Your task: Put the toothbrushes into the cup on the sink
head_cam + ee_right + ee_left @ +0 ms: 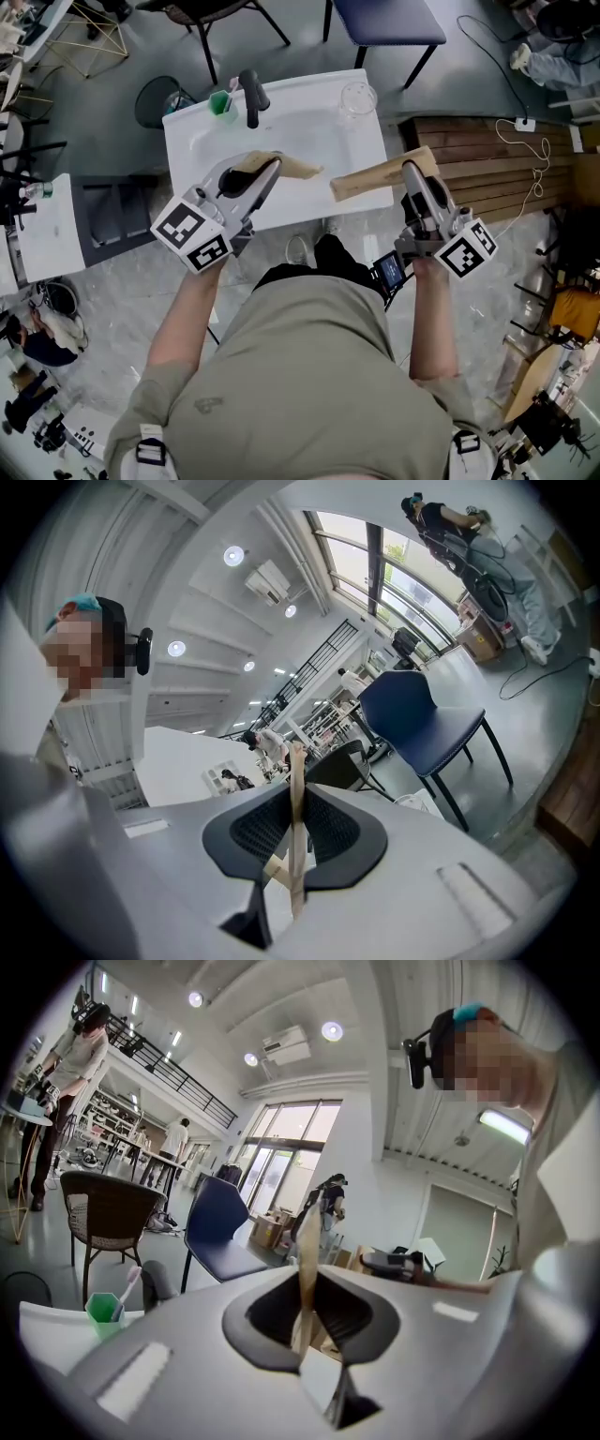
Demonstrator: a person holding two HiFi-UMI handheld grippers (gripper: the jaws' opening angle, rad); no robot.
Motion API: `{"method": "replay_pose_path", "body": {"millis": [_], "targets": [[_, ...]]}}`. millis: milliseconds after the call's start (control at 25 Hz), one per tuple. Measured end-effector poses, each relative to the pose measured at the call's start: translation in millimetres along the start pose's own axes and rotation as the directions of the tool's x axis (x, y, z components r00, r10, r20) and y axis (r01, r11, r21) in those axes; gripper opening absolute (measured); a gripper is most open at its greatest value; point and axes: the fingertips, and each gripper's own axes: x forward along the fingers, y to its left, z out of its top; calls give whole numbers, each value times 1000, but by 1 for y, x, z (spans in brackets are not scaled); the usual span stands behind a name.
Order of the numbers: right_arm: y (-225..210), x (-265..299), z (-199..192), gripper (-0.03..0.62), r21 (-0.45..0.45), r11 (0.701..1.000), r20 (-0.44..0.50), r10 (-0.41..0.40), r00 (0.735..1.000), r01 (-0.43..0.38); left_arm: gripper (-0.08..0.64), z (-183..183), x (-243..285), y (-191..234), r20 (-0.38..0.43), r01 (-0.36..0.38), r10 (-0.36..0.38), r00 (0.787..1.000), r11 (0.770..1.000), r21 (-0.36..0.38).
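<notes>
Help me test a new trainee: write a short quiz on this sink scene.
1. True or false: the green hexagonal plastic cup on the white sink already holds a toothbrush.
2. Which tongs are shut on a flat tan paper-like piece? A) left only B) right only C) both
3. Fill in: in the head view, the clear round glass cup stands near the sink's back ____ corner.
Key: 1 true. 2 C: the left tongs and the right tongs each pinch one. 3 right.
</notes>
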Motion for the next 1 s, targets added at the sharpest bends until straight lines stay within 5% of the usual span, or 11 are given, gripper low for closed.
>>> {"method": "replay_pose_path", "body": {"millis": [1000], "targets": [[-117, 61, 51, 55, 31, 999, -58, 29, 998, -27, 34, 7, 111, 44, -33, -100, 99, 994, 995, -19]]}}
